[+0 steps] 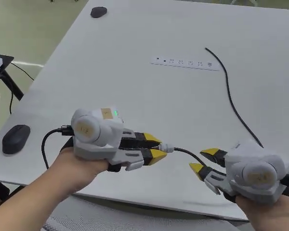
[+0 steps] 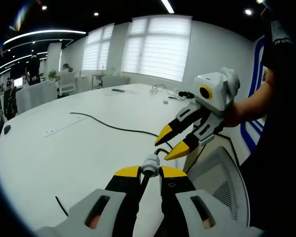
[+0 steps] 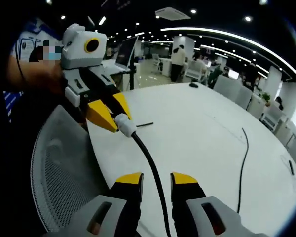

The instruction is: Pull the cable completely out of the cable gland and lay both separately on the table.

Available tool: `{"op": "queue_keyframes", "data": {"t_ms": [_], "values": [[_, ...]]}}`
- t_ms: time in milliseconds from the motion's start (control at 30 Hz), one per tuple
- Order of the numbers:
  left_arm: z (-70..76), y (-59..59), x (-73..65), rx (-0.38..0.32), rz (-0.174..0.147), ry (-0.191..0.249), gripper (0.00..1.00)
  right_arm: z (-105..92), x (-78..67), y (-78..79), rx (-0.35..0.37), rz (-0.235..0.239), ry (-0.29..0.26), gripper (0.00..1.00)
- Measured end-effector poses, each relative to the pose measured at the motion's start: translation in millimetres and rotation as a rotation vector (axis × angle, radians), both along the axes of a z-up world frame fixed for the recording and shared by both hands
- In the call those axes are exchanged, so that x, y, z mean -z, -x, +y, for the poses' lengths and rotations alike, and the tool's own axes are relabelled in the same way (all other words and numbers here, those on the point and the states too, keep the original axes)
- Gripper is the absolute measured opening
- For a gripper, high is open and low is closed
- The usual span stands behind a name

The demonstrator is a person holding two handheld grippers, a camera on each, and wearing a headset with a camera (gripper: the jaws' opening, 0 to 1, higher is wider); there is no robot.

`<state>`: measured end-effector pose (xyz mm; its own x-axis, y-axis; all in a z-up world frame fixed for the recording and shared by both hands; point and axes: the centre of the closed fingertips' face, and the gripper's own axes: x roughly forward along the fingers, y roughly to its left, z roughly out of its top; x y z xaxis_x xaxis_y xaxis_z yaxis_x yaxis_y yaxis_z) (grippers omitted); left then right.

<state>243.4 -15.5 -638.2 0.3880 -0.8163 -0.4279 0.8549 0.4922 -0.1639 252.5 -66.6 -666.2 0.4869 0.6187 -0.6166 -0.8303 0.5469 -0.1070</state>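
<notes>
Black cable (image 1: 185, 152) runs in a short slack arc from the left tool (image 1: 158, 147) to the right tool (image 1: 198, 160), both held in the air just off the near edge of the tabletop (image 1: 135, 86). The pale cable gland (image 1: 165, 147) is clamped at the tips of the left tool, with its nose poking out beyond them. The right tool's jaws stand apart with the cable passing between them, so nothing is gripped there yet.

The step in hand is judged to be the first grip for the pull. The right tool should be clenched on the cable close to the gland's nose, where the run is straightest. It should then be drawn away along the gland's axis while the left tool is held firm. A sideways pull would likely bind the cable in the gland. Several re-grips may be needed if a long tail lies behind the left tool, but how much is left there cannot be told.

Well beyond both tools, a white power strip (image 1: 185, 62) lies on the tabletop, and its dark cord (image 1: 232, 103) trails back towards the right tool. That cord should not be mistaken for the task's cable. A dark mouse (image 1: 15, 138) sits to the outside of the left tool. Below the tools a mesh chair back (image 3: 64, 168) is seen, so a dropped part could fall off the tabletop.
</notes>
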Motion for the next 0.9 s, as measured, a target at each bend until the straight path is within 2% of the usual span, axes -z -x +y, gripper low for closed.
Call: {"op": "queue_keyframes", "data": {"t_ms": [100, 167, 200, 300, 433, 533, 667, 900], "values": [[-1.2, 0.2, -0.8, 0.005, -0.003, 0.0, 0.15, 12.5, -9.7, -0.7, -0.045, -0.025, 0.001, 0.16], [-1.8, 0.2, -0.8, 0.005, -0.002, 0.0, 0.15, 17.3, -11.3, 0.8, -0.073, -0.029, 0.009, 0.08], [-2.4, 0.7, -0.4, 0.005, 0.001, 0.0, 0.15, 20.1, -12.3, 0.4, -0.09, -0.048, 0.023, 0.08], [-3.4, 2.7, 0.6, 0.01, 0.0, -0.003, 0.15, 26.2, -13.5, 2.6, -0.114, -0.063, 0.031, 0.11], [-3.0, 4.9, 3.1, 0.012, 0.006, -0.008, 0.15, 32.6, -12.2, 6.4, -0.163, -0.099, 0.072, 0.1], [-3.0, 5.4, 3.4, 0.013, 0.008, -0.009, 0.15, 35.8, -11.7, 8.5, -0.176, -0.111, 0.083, 0.09], [-4.1, 5.1, 4.1, 0.014, 0.009, -0.007, 0.15, 35.9, -11.6, 8.2, -0.182, -0.111, 0.085, 0.03], [-5.1, 4.2, 4.1, 0.015, 0.009, -0.004, 0.15, 33.6, -11.5, 7.0, -0.16, -0.085, 0.055, 0.02]]}}
